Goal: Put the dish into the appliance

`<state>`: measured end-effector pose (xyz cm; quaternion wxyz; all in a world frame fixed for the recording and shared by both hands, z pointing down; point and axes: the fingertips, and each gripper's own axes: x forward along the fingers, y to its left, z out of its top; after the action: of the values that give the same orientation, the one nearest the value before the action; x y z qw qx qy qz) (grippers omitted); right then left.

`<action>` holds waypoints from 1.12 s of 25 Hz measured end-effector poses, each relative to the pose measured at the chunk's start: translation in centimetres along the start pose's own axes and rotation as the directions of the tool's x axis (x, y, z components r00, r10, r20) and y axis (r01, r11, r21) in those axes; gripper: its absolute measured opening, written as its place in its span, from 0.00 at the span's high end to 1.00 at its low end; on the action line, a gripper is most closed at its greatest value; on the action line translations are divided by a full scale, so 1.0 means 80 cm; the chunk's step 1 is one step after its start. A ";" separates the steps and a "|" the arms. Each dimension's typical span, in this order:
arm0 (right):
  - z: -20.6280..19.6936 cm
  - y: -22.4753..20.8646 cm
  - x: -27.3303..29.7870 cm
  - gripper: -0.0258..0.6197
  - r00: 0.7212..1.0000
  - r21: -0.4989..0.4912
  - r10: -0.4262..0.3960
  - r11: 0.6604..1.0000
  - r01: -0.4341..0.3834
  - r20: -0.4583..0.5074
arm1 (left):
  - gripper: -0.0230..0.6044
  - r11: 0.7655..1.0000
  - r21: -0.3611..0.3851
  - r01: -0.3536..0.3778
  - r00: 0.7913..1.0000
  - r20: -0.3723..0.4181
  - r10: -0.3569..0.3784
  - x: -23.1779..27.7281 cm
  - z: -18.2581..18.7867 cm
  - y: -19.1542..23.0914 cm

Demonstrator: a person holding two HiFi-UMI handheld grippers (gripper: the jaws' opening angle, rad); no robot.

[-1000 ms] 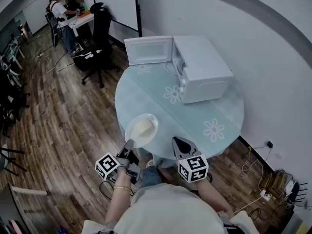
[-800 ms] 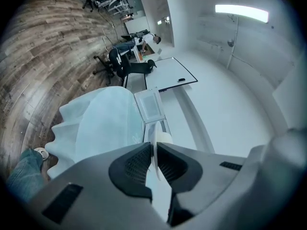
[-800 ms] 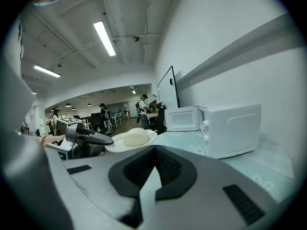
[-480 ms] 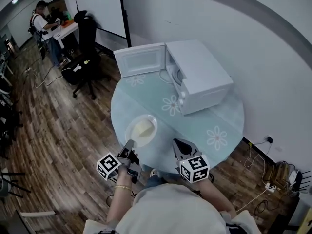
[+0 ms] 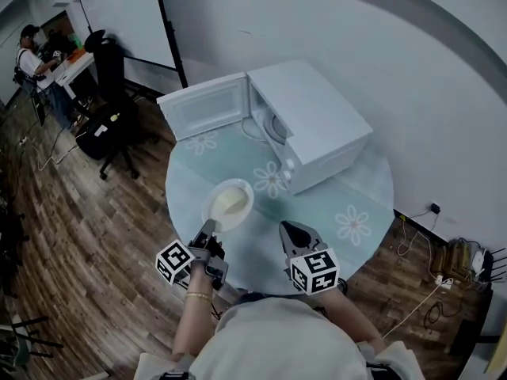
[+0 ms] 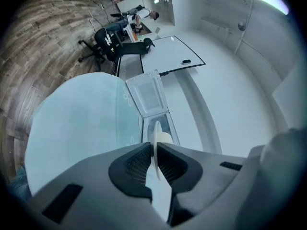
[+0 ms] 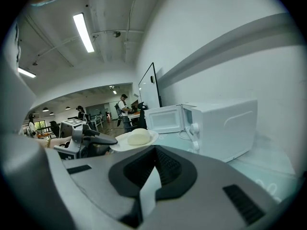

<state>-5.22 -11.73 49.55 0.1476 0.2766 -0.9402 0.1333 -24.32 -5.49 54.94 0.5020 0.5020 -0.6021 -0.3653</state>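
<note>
A white plate carrying a pale bun hangs over the near left part of the round table. My left gripper is shut on the plate's near rim; in the left gripper view the plate's edge stands upright between the pads. The white microwave stands at the back of the table with its door swung wide to the left. My right gripper hovers at the table's front edge, shut and empty. The right gripper view shows the plate and the microwave ahead.
A teal flowered cloth covers the table. A wall runs close behind the microwave. A black office chair and a person at a desk are far left on the wooden floor. Cables and a power strip lie at the right.
The left gripper has carried the plate a little further in over the table, toward the microwave. The right gripper keeps its place beside it, and the head view has shifted.
</note>
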 end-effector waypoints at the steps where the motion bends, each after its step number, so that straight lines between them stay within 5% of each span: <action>1: 0.001 -0.003 0.006 0.95 1.000 0.001 -0.006 1.000 0.006 0.000 | 0.90 1.000 -0.002 0.005 1.000 -0.013 -0.005 0.011 0.004 0.001; 28: -0.011 -0.052 0.104 0.95 0.988 0.031 -0.122 0.992 0.125 -0.099 | 0.90 0.997 -0.009 0.078 0.958 -0.277 -0.077 0.311 0.042 0.007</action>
<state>-9.42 -18.82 53.97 0.1956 0.3302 -0.9104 0.1547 -27.55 -29.76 60.66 0.5660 0.5719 -0.5063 -0.3103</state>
